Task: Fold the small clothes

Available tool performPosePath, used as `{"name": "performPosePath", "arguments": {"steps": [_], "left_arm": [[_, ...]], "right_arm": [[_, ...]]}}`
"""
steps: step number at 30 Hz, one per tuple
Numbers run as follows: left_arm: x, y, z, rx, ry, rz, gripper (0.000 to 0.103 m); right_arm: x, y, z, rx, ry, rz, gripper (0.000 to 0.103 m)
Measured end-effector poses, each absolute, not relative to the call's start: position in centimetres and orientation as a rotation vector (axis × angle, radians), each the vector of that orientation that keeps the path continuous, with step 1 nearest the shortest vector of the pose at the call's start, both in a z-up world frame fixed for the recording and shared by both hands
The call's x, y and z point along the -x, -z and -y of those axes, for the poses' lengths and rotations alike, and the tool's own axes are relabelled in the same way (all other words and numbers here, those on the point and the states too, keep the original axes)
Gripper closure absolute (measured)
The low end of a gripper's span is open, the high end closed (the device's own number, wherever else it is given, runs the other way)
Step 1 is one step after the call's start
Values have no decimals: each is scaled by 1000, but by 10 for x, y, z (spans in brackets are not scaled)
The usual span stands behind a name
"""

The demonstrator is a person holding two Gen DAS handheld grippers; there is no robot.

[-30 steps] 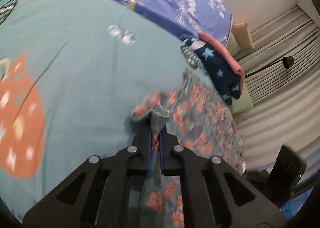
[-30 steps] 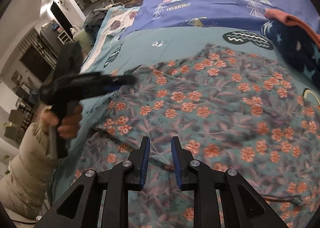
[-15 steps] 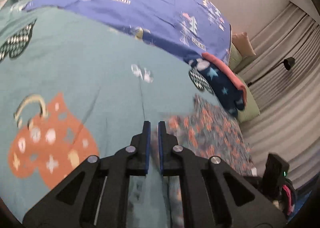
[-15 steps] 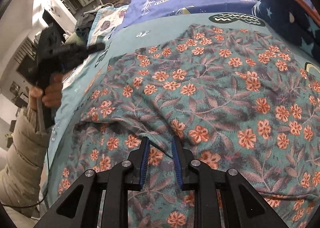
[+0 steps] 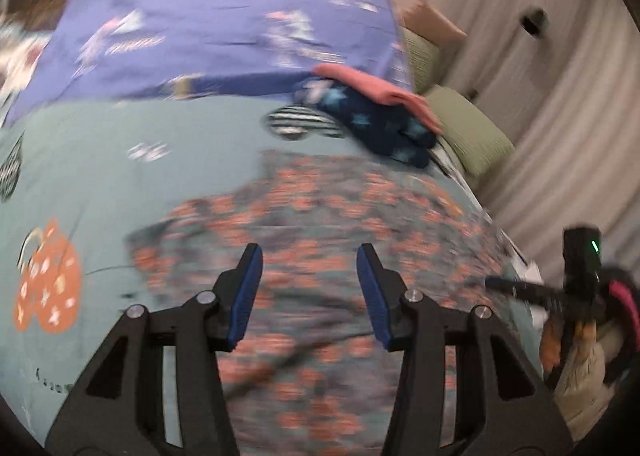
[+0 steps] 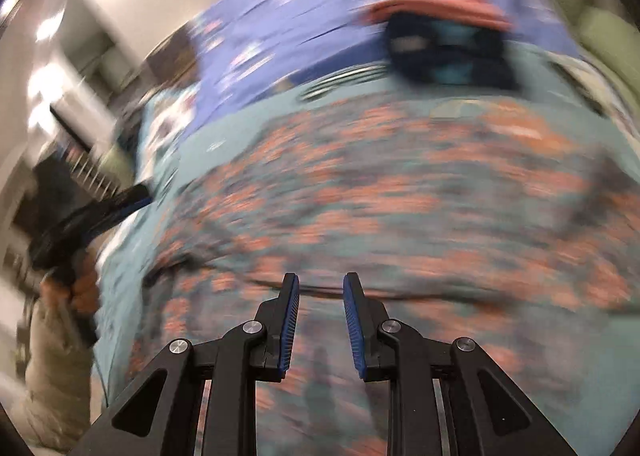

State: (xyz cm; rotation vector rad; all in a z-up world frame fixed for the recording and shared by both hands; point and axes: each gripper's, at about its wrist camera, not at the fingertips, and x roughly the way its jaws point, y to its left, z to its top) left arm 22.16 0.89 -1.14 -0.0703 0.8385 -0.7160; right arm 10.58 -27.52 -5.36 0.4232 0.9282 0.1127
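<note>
Teal-covered bed (image 5: 120,176), floral garment (image 5: 340,224) spread flat just ahead of the left tongs (image 5: 309,292), star-print folded pile (image 5: 384,124) beyond, purple quilt (image 5: 224,40) farthest back

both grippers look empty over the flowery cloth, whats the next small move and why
Probably lower the left gripper onto the near-left edge of the floral garment and close. Both it and the right gripper are open and empty, and the garment lies spread on the teal sheet.

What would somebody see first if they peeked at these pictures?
Probably the big flowery garment with orange blossoms, spread flat over the teal bedspread in the middle. Next, the two open grippers, left gripper and right gripper, poised over its near edge. Behind it sits a small stack, navy star-print cloth under a pink one.
</note>
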Motion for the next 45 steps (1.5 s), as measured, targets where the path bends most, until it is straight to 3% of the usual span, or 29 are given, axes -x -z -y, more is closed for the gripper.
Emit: {"name": "performPosePath", "arguments": {"steps": [4, 7, 11, 22, 28, 29, 31, 33, 38, 45], "left_arm": [[-193, 3, 42, -4, 765, -854, 52], [-178, 4, 80, -45, 779, -878, 52], [-161, 11, 128, -97, 785, -902, 52], [-132, 38, 209, -166, 787, -873, 51], [-128, 53, 224, -184, 796, -889, 51], [-129, 55, 225, -185, 797, -892, 51], [-130, 56, 226, -188, 800, -895, 51], [-134, 57, 226, -186, 801, -895, 51], [-150, 64, 215, -132, 776, -922, 51], [-171, 62, 171, 30, 727, -939, 50]], "right_arm": [[-51, 60, 374, -643, 120, -858, 77], [-6, 75, 450, -829, 335, -792, 61], [36, 104, 534, -1018, 522, -780, 60], [20, 145, 639, -1293, 621, -701, 54], [-1, 156, 670, -1264, 653, -710, 54], [-4, 158, 673, -1258, 667, -711, 55], [-4, 164, 680, -1274, 693, -689, 68], [-3, 170, 686, -1299, 705, -665, 95], [-13, 154, 687, -1185, 680, -641, 100], [-39, 34, 601, -907, 321, -462, 99]]}}
